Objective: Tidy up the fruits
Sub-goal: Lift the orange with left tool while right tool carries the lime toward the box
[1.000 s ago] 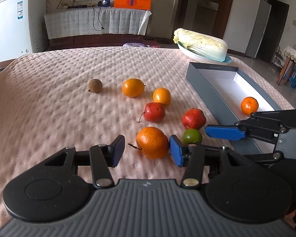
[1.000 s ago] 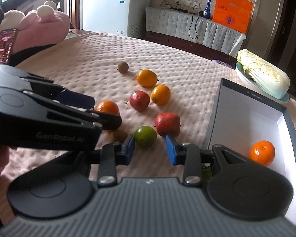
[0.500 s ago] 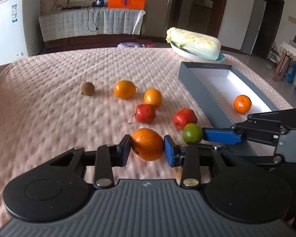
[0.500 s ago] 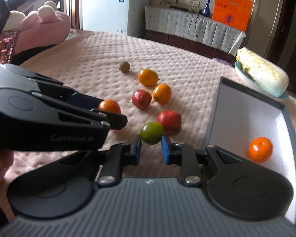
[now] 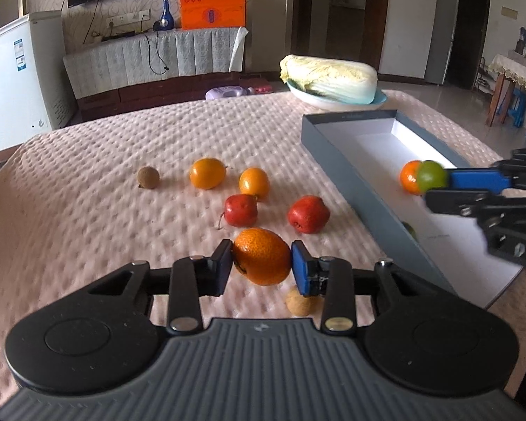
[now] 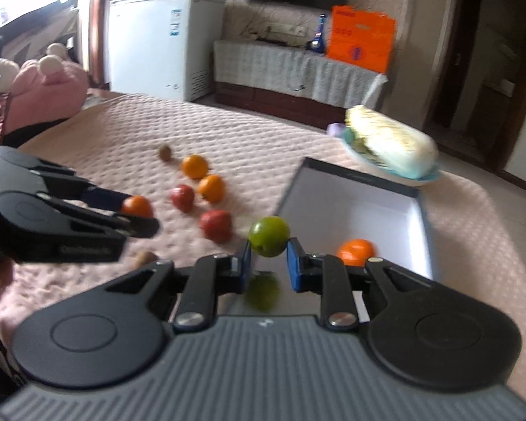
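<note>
Lifted over the box, right gripper pinches green fruit; left gripper clamps orange.

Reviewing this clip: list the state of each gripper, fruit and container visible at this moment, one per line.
left gripper: shut on large orange, lifted off the cloth.
right gripper: shut on green fruit, over the box.
grey box: open, holding one small orange.
two red fruits: loose on the cloth.
cabbage: lying on a plate.
</note>
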`<state>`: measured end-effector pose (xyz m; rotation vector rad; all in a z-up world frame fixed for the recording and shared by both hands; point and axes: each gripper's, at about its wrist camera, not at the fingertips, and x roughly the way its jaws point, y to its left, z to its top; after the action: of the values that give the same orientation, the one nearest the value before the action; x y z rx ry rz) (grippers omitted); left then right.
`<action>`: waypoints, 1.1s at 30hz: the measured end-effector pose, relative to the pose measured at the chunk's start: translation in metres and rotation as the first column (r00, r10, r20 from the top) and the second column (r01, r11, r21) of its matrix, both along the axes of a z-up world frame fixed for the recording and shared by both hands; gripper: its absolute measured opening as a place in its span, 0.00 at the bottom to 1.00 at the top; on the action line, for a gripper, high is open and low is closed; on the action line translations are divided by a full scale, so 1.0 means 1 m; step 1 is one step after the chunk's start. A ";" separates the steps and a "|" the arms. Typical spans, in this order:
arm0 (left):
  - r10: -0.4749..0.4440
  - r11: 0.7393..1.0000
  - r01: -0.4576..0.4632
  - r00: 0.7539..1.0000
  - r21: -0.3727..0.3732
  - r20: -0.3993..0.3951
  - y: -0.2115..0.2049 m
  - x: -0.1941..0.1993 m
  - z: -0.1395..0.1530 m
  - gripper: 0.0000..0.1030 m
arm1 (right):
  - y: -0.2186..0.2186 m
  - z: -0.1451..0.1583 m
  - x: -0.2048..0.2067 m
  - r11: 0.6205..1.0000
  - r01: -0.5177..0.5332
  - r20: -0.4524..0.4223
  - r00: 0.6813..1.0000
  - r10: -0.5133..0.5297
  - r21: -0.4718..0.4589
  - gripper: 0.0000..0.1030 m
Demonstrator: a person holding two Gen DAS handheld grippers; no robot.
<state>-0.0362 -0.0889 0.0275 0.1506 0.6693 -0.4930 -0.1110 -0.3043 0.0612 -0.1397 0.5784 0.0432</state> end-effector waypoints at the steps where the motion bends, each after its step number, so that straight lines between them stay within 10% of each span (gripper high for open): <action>1: -0.004 1.000 0.004 1.000 -0.006 0.007 0.001 -0.002 0.002 0.40 | -0.007 0.002 -0.005 1.000 0.014 0.007 1.000 -0.014 -0.003 0.24; 13: -0.002 0.999 0.004 0.999 -0.049 0.045 0.002 -0.014 0.021 0.40 | -0.035 0.019 -0.082 0.998 0.066 0.096 0.993 -0.067 0.011 0.24; 24: 0.013 0.998 -0.010 0.999 -0.065 0.052 0.006 -0.015 0.025 0.40 | 0.051 0.024 -0.125 0.973 -0.195 0.069 0.980 0.187 0.124 0.24; 33: 0.082 0.993 -0.077 0.995 -0.095 0.053 0.026 -0.007 0.032 0.40 | 0.091 0.099 -0.120 0.906 -0.404 0.231 0.900 0.369 0.128 0.24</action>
<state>-0.0429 -0.0626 0.0596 0.0504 0.5932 -0.4409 -0.2309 -0.2129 0.1603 -0.0869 0.3331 0.4634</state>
